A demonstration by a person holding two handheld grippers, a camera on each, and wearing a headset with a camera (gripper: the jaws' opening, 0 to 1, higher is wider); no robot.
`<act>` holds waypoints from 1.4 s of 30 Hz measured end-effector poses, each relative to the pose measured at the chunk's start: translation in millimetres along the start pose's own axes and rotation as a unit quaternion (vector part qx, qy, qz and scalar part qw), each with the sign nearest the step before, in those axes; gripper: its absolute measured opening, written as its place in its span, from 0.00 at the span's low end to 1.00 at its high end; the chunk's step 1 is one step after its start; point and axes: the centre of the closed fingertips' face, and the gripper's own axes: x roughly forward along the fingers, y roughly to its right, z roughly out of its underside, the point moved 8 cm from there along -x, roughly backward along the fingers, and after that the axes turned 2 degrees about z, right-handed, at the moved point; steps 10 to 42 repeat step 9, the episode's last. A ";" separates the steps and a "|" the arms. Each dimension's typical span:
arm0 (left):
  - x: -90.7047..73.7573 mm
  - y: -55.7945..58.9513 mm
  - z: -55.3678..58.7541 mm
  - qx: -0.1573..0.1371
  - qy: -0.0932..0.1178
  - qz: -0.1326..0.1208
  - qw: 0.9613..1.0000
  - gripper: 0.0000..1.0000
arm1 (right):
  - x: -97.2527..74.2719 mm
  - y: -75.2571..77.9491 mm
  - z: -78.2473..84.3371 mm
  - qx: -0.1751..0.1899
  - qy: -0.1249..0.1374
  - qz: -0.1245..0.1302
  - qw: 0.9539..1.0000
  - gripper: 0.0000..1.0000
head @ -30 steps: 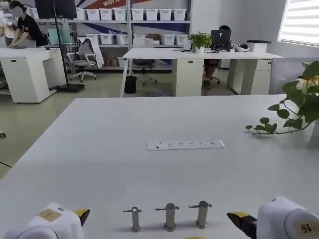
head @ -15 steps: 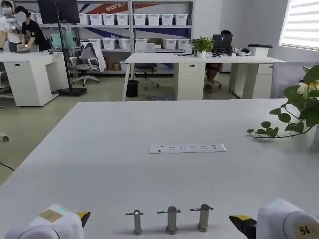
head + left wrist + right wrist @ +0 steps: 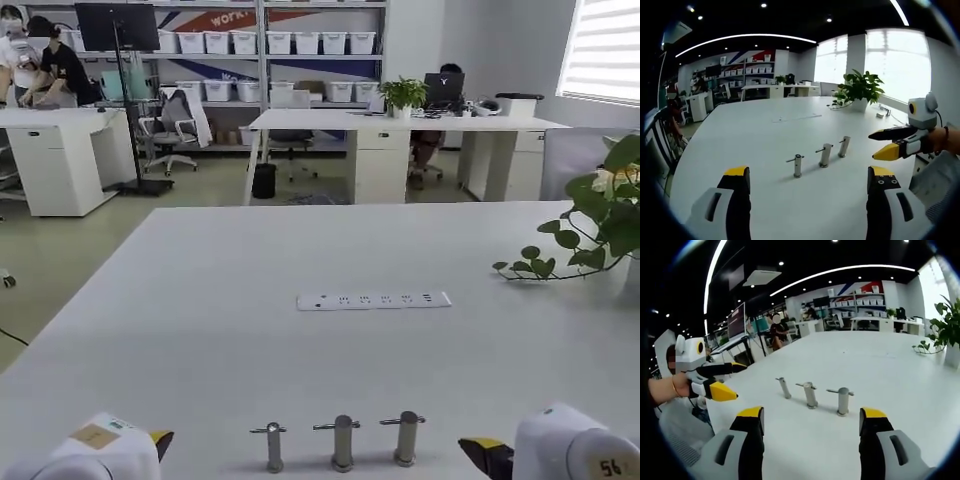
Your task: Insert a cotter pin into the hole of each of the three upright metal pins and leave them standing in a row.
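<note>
Metal pins [image 3: 343, 443], all three, standing upright in row on white table [image 3: 300, 250], cotter pin [image 3: 322, 427] sitting through each. You are holding left gripper [image 3: 807, 172] and right gripper [image 3: 812, 414] spread wide, empty, flanking row, clear, avoiding toppling. Task appearing complete.

A broad white worktop [image 3: 200, 330] runs ahead of me in the head view. Near its front edge three upright metal pins stand in a row, apart from one another: the left pin [image 3: 273, 446], middle pin [image 3: 342, 443] and right pin [image 3: 405, 438], each with a cotter pin [image 3: 328, 427] crosswise near its top. Farther back a white power strip [image 3: 373, 300] lies flat. At the right edge a potted plant [image 3: 600, 205] trails a leafy stem [image 3: 540, 264] onto the surface.
</note>
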 end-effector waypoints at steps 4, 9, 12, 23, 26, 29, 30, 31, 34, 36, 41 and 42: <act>0.0 0.7 -0.7 -0.001 0.001 0.000 1.000 0.96 | -1.0 1.3 -0.6 0.001 0.001 0.002 1.000 0.75; -0.9 1.0 -0.4 0.000 0.000 -0.001 1.000 0.95 | -1.7 1.6 -0.8 0.001 0.003 0.003 1.000 0.74; -0.9 1.0 -0.4 0.000 0.000 -0.001 1.000 0.95 | -1.7 1.6 -0.8 0.001 0.003 0.003 1.000 0.74; -0.9 1.0 -0.4 0.000 0.000 -0.001 1.000 0.95 | -1.7 1.6 -0.8 0.001 0.003 0.003 1.000 0.74; -0.9 1.0 -0.4 0.000 0.000 -0.001 1.000 0.95 | -1.7 1.6 -0.8 0.001 0.003 0.003 1.000 0.74; -0.9 1.0 -0.4 0.000 0.000 -0.001 1.000 0.95 | -1.7 1.6 -0.8 0.001 0.003 0.003 1.000 0.74; -0.9 1.0 -0.4 0.000 0.000 -0.001 1.000 0.95 | -1.7 1.6 -0.8 0.001 0.003 0.003 1.000 0.74; -0.9 1.0 -0.4 0.000 0.000 -0.001 1.000 0.95 | -1.7 1.6 -0.8 0.001 0.003 0.003 1.000 0.74; -0.9 1.0 -0.4 0.000 0.000 -0.001 1.000 0.95 | -1.7 1.6 -0.8 0.001 0.003 0.003 1.000 0.74; -0.9 1.0 -0.4 0.000 0.000 -0.001 1.000 0.95 | -1.7 1.6 -0.8 0.001 0.003 0.003 1.000 0.74; -0.9 1.0 -0.4 0.000 0.000 -0.001 1.000 0.95 | -1.7 1.6 -0.8 0.001 0.003 0.003 1.000 0.74; -0.9 1.0 -0.4 0.000 0.000 -0.001 1.000 0.95 | -1.7 1.6 -0.8 0.001 0.003 0.003 1.000 0.74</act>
